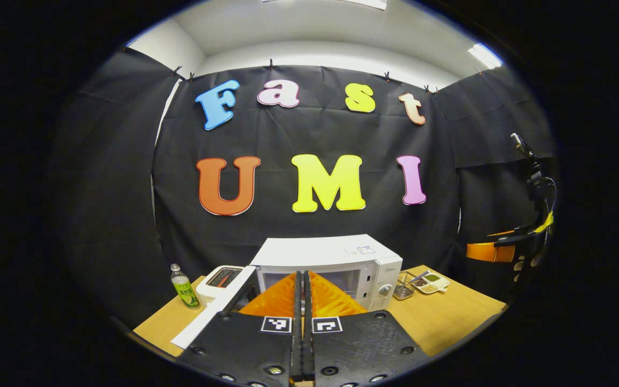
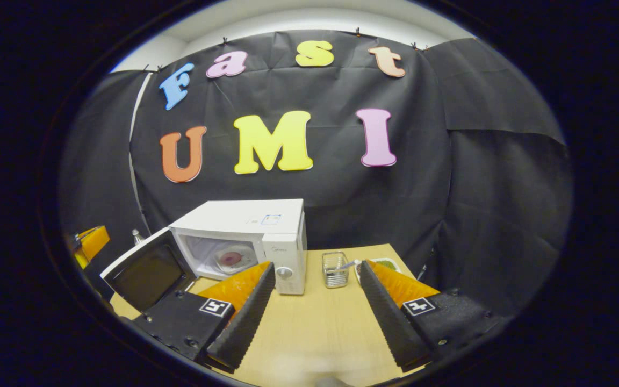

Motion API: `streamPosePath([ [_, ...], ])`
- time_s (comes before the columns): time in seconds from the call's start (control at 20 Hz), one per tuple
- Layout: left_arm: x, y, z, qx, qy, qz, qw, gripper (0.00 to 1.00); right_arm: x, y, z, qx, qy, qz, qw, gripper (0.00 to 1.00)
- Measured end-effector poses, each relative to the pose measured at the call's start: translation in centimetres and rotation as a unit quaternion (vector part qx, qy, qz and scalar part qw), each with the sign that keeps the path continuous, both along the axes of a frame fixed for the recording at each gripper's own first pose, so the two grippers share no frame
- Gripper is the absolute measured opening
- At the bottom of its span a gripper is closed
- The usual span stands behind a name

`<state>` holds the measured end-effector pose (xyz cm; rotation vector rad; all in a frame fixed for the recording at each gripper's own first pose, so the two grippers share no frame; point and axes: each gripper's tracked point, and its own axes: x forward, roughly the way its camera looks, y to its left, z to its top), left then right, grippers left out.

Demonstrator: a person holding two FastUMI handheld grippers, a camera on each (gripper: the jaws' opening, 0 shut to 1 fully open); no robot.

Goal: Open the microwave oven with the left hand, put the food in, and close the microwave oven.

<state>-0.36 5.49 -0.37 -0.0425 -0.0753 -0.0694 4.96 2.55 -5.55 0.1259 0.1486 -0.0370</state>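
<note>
The white microwave (image 2: 245, 231) stands on the wooden table (image 2: 315, 333) with its door (image 2: 148, 274) swung wide open to the left. Inside it lies a plate with pinkish food (image 2: 231, 259). My right gripper (image 2: 316, 266) is open with nothing between its fingers, held in front of the microwave's control panel. In the left gripper view the microwave (image 1: 336, 258) is straight ahead with its door (image 1: 215, 312) open. My left gripper (image 1: 303, 275) is shut on nothing, and its fingers hide most of the oven's inside.
A toaster (image 1: 222, 279) and a green-labelled bottle (image 1: 184, 289) stand left of the microwave. A small wire basket (image 2: 335, 269) and a tray of foods (image 1: 433, 282) sit to its right. The other gripper's orange body (image 1: 484, 251) hangs at the far right.
</note>
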Motion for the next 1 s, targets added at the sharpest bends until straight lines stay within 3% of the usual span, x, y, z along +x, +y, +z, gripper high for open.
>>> streamPosePath([
  [0.2,-0.4,3.3,-0.4,0.009,0.002,0.027,1.000,0.00,-0.3,0.5,0.0,0.009,0.009,0.003,1.000,1.00],
  [0.25,-0.6,4.8,-0.3,0.014,-0.002,0.043,0.999,0.00,-0.3,0.6,0.1,0.008,0.010,0.003,1.000,0.92],
  [0.5,-2.2,12.4,-2.2,0.046,0.010,0.094,0.994,0.00,-0.5,1.6,0.3,0.006,0.016,0.006,1.000,0.92],
  [0.55,-2.8,14.6,-3.0,0.060,0.013,0.116,0.991,0.00,-0.5,1.7,0.2,0.008,0.020,0.005,1.000,1.00],
  [0.6,-3.4,16.4,-3.7,0.066,0.016,0.131,0.989,0.00,-0.5,1.9,0.1,0.011,0.022,0.005,1.000,1.00],
  [0.65,-3.9,18.0,-4.7,0.062,0.022,0.144,0.987,0.00,-0.6,2.2,0.3,0.013,0.022,0.005,1.000,0.92],
  [0.75,-4.6,20.3,-7.1,0.041,0.032,0.162,0.985,0.00,-0.6,2.9,0.4,0.011,0.024,0.009,1.000,0.92],
  [0.8,-4.7,21.4,-8.8,0.030,0.046,0.169,0.984,0.00,-0.7,3.1,0.6,0.008,0.024,0.010,1.000,1.00],
  [0.9,-4.7,23.0,-11.9,0.018,0.067,0.181,0.981,0.00,-1.1,3.5,0.8,0.006,0.024,0.010,1.000,1.00],
  [0.95,-4.4,23.6,-13.7,0.013,0.085,0.183,0.979,0.11,-1.4,3.5,0.9,0.007,0.024,0.009,1.000,0.92],
  [1.0,-4.1,24.0,-15.5,0.011,0.099,0.183,0.978,0.00,-1.5,3.7,0.9,0.011,0.026,0.009,1.000,0.92],
])
